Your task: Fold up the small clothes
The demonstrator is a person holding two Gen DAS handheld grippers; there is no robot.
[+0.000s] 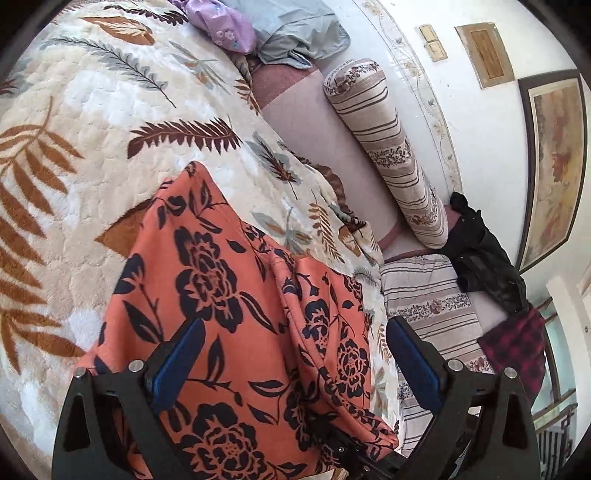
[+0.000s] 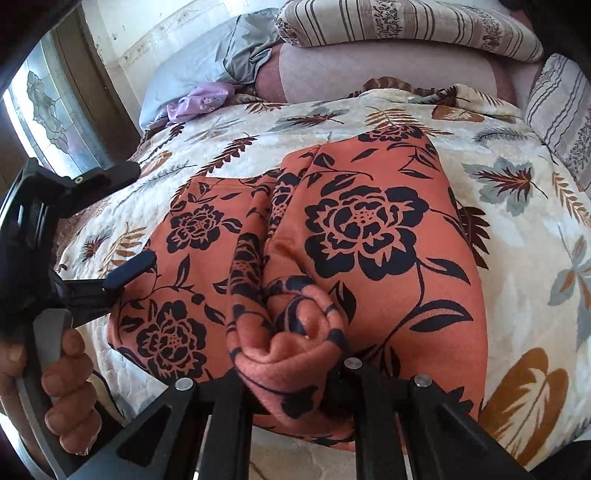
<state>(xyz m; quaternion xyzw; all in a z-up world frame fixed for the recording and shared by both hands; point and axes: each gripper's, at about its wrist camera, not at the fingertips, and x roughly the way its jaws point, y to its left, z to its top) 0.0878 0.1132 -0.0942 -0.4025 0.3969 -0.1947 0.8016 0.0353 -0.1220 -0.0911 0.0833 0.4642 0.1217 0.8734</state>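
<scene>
An orange garment with dark blue flowers [image 1: 221,280] lies spread on the cream leaf-patterned blanket [image 1: 92,122]. My left gripper [image 1: 295,365] hovers over its near part, open, the blue pads [image 1: 181,365] wide apart and pressing nothing. In the right wrist view the same garment [image 2: 369,221] lies across the blanket [image 2: 535,277], with a bunched fold of its near edge pinched in my right gripper [image 2: 291,369], which is shut on it. The left gripper [image 2: 125,221] shows at the left there, open beside the garment's left edge, held by a hand [image 2: 66,380].
A purple garment [image 1: 225,26] and a grey-blue cloth [image 1: 295,33] lie at the far end. A striped bolster [image 1: 391,147], a striped pillow [image 1: 432,306], a black garment [image 1: 484,254] and a red plaid cloth [image 1: 517,347] line the wall side. A glass door [image 2: 48,107] stands on the left.
</scene>
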